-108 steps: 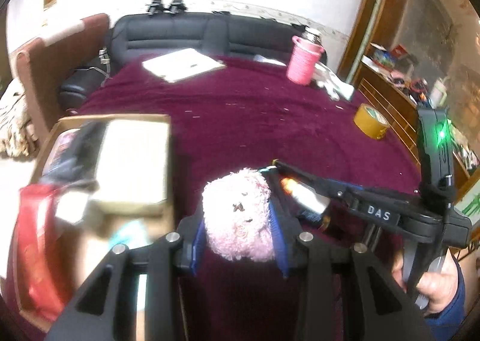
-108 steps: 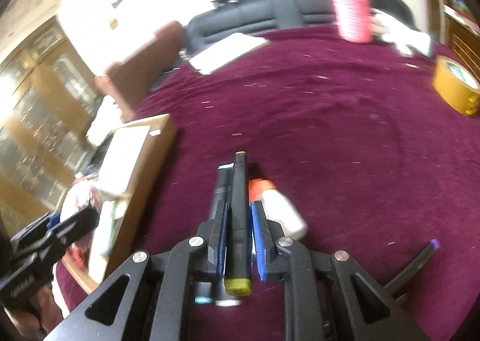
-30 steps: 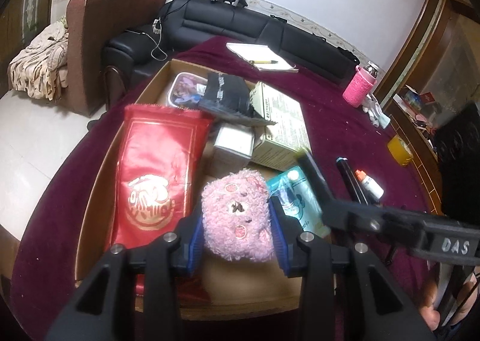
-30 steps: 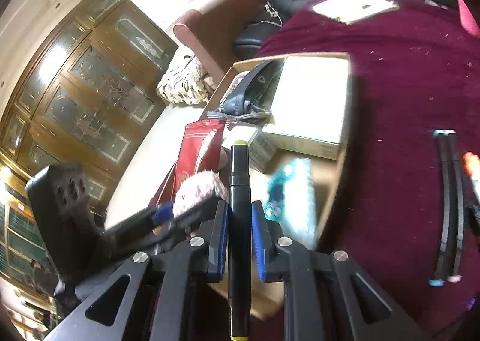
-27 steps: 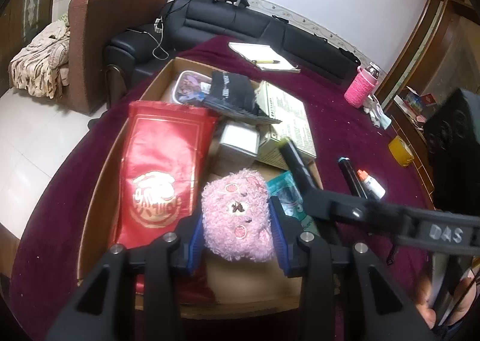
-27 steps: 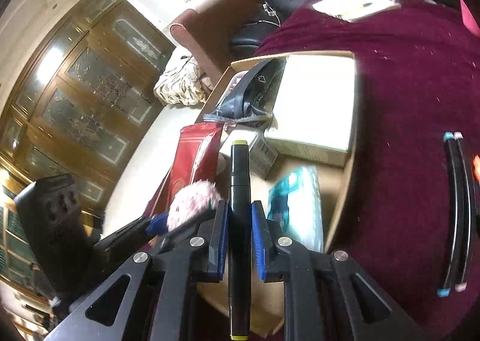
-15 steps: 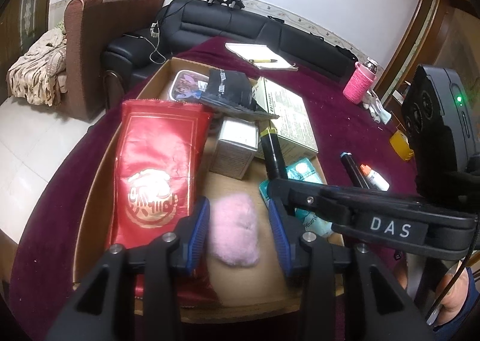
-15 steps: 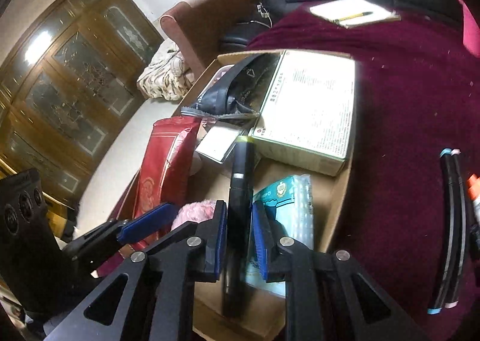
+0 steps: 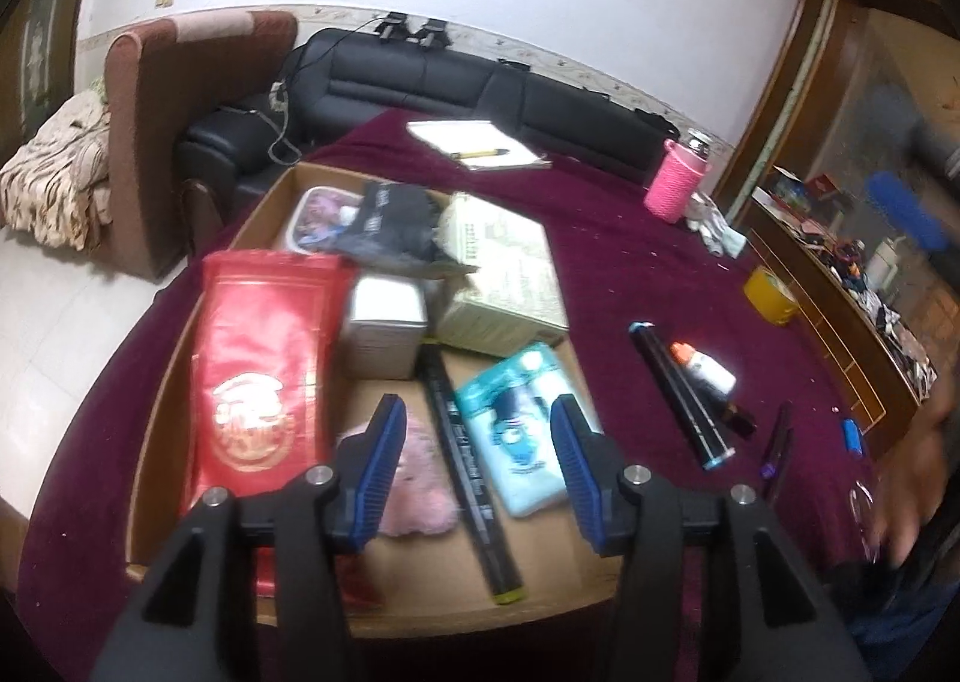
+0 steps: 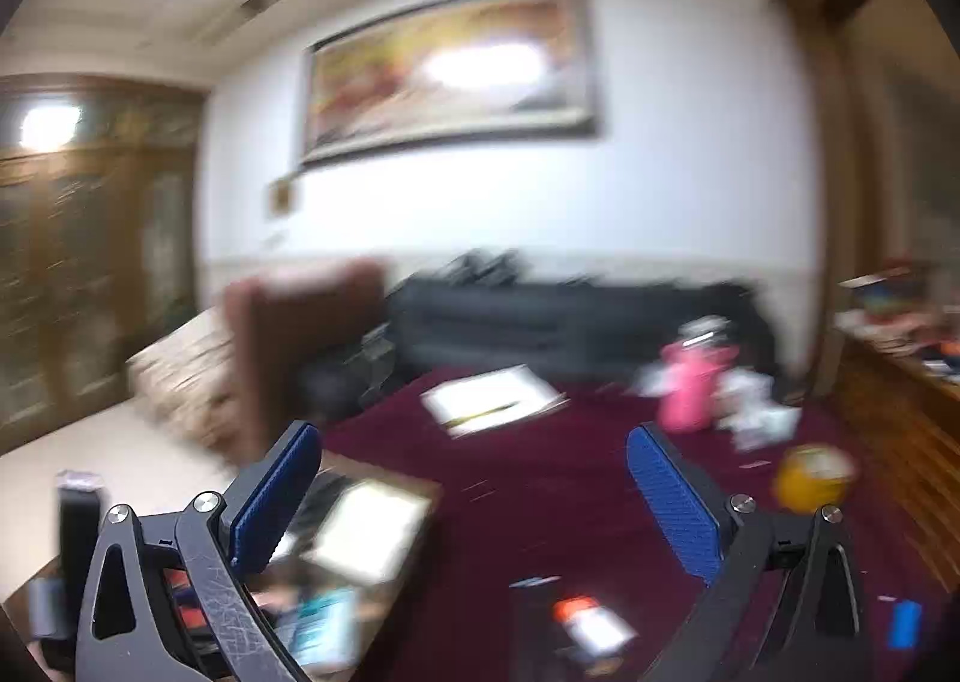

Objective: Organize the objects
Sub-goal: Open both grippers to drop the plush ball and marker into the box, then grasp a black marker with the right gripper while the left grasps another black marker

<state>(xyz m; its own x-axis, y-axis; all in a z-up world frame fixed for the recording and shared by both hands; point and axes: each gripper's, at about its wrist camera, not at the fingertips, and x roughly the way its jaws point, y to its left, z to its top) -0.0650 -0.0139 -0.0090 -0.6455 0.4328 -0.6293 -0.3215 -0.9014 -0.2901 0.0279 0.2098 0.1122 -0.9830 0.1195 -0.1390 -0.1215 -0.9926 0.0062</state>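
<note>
So the loose stuff left to sort is the black marker (image 9: pixel 681 391) and the little white bottle with the orange cap (image 9: pixel 707 370), lying side by side on the maroon tablecloth (image 9: pixel 630 262), just off the right edge of the cardboard box (image 9: pixel 153 430); the marker's long axis runs from the far left toward the near right in the left wrist view, roughly parallel to the box edge; the pink plush toy (image 9: pixel 414 493) and another marker (image 9: pixel 468 457) already lie in the box; left gripper (image 9: pixel 477 457) hovers over them, jaws opening, nothing between the pads; right gripper (image 10: pixel 471 502) is spread wide and empty, pointing out across the room (blurry); I'd guess the right hand is nearer, since both things sit on its side.
</note>
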